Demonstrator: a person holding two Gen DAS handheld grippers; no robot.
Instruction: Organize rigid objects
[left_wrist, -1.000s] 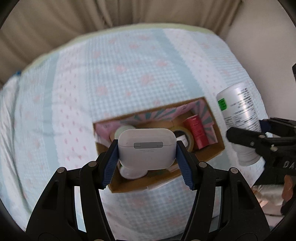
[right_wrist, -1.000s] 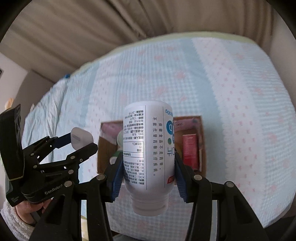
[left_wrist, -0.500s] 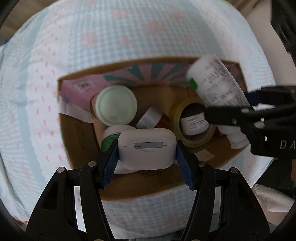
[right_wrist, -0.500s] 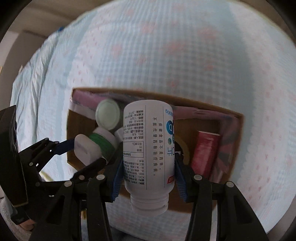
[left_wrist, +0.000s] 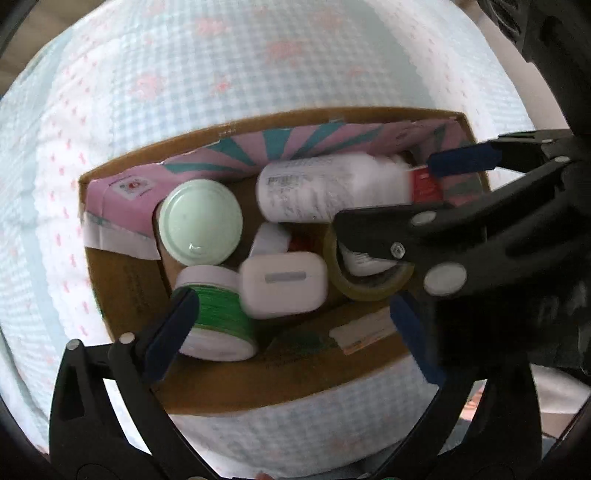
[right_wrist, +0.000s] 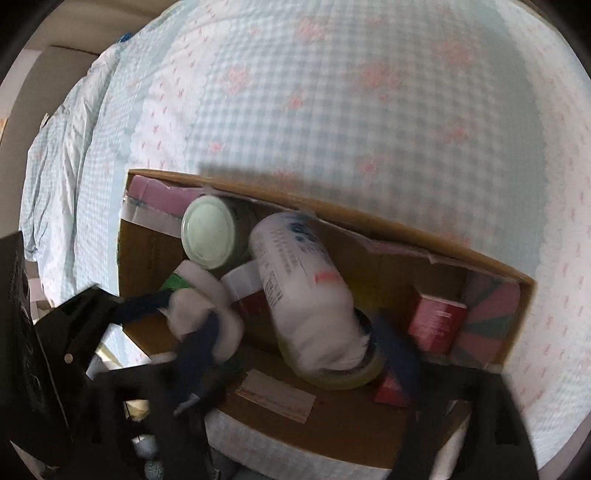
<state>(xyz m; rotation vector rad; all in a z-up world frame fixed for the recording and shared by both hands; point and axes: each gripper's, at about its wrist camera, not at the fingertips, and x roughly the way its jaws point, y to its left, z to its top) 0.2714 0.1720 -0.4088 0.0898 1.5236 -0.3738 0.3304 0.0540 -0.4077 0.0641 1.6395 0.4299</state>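
Note:
A cardboard box stands on the checked bedspread. Both grippers point down into it, and the jaws of both are opening. My left gripper straddles a white earbud case, which lies loose on the box contents, clear of both blue pads. My right gripper is wide apart around a white printed bottle, which is motion-blurred and lying on its side on a tape roll. The bottle also shows in the left wrist view along the back wall of the box.
The box also holds a jar with a pale green lid, a spool of green thread, a red carton and a pink patterned liner. The bedspread stretches beyond the box. The two grippers crowd close together over it.
Both grippers came down over the box and their jaws spread. The earbud case left the left pads and the bottle left the right pads; both now lie in the box.

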